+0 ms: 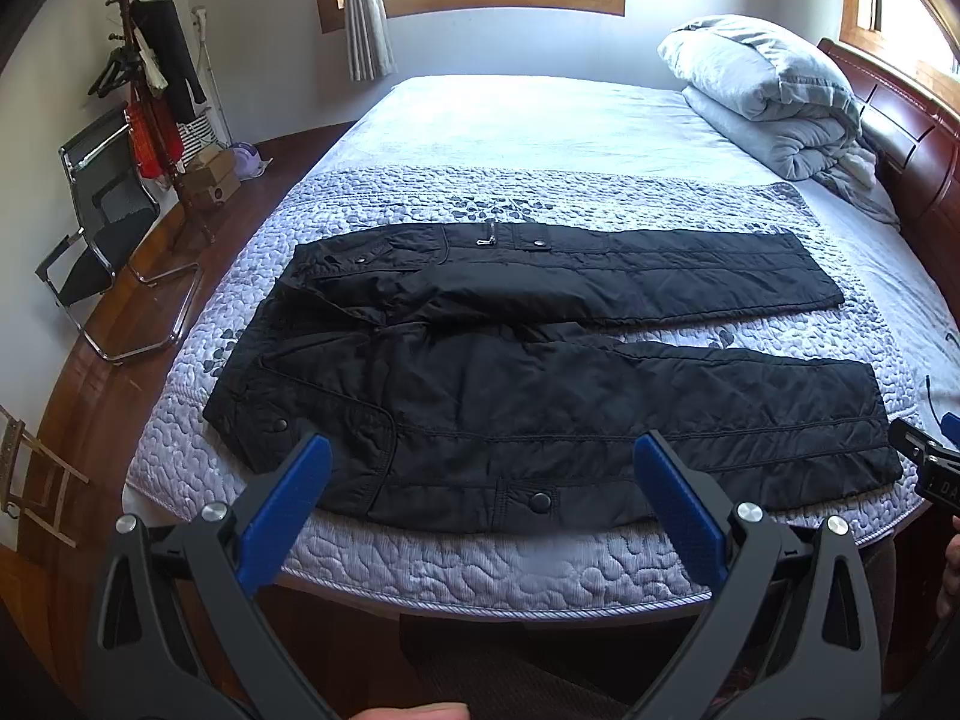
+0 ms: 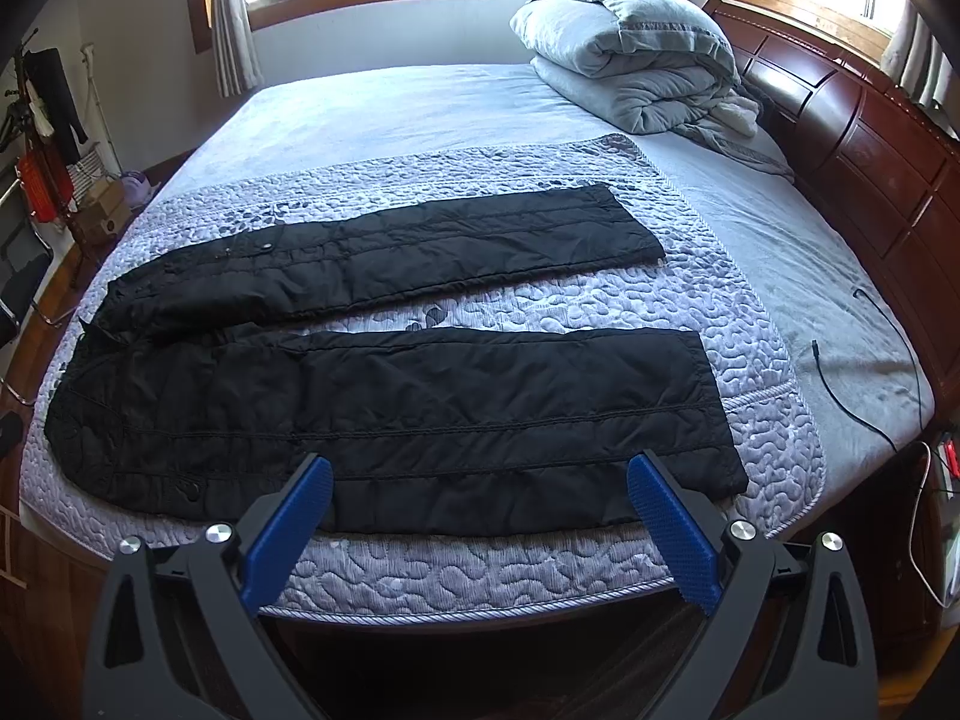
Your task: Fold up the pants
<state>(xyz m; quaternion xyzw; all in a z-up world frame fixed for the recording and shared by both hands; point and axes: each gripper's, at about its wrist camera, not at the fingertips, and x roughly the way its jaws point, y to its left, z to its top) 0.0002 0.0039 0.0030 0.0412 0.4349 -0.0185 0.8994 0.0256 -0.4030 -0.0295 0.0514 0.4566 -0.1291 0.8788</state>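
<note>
Black quilted pants [image 1: 540, 372] lie flat on a patterned quilted mat [image 1: 420, 564] on the bed, waist to the left, both legs spread apart and running right. They also show in the right wrist view [image 2: 390, 402]. My left gripper [image 1: 480, 468] is open and empty, just above the near edge of the pants by the waist and thigh. My right gripper [image 2: 477, 486] is open and empty, over the near leg's lower edge. A part of the right gripper [image 1: 930, 468] shows at the right edge of the left wrist view.
A folded grey duvet [image 2: 630, 60] lies at the far right by the wooden headboard [image 2: 870, 138]. A black cable [image 2: 852, 384] lies on the sheet at right. A chair [image 1: 102, 228], coat stand [image 1: 150, 90] and boxes stand on the floor at left.
</note>
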